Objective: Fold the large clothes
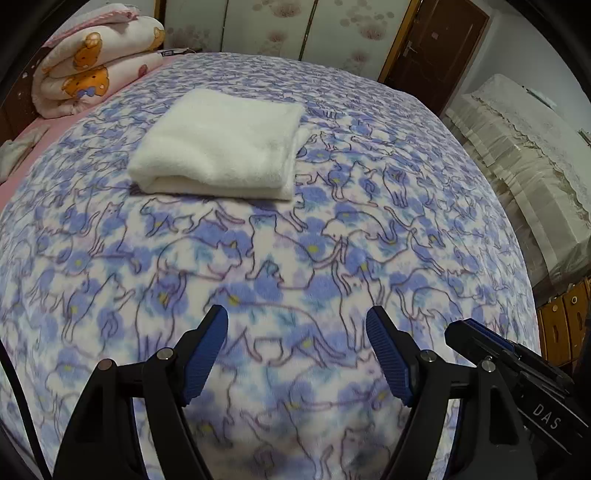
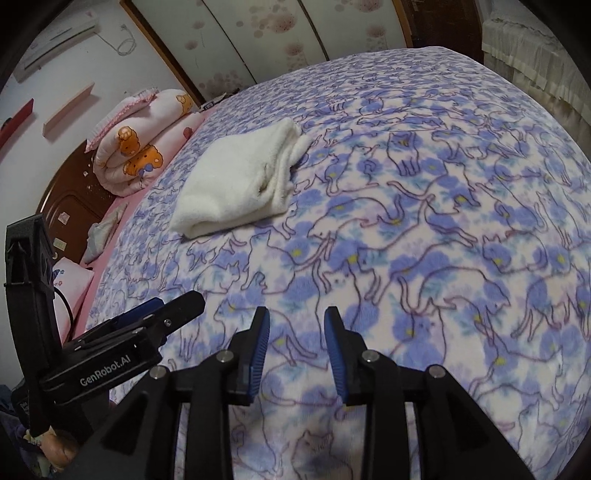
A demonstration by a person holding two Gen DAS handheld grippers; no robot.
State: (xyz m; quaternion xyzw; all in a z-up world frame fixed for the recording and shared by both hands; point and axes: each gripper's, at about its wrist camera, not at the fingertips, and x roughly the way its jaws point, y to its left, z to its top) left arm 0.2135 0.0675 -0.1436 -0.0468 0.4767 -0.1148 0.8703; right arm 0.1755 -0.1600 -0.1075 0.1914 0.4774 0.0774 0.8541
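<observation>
A white fluffy garment [image 1: 221, 147] lies folded into a thick rectangle on the bed, which has a blue cat-print blanket [image 1: 295, 258]. It also shows in the right wrist view [image 2: 243, 177], folded, with layered edges on its right side. My left gripper [image 1: 297, 321] is open and empty, held above the blanket well short of the garment. My right gripper [image 2: 297, 321] is open and empty too, with a narrower gap, also short of the garment. The right gripper shows at the right edge of the left wrist view [image 1: 517, 369], and the left gripper at the left of the right wrist view [image 2: 147, 325].
A rolled pink quilt with bear print [image 1: 88, 62] lies at the head of the bed, by the wooden headboard [image 2: 70, 199]. A covered cabinet [image 1: 524, 155] stands beyond the bed's right side. A brown door [image 1: 436, 48] and patterned wardrobe panels [image 1: 277, 22] are behind.
</observation>
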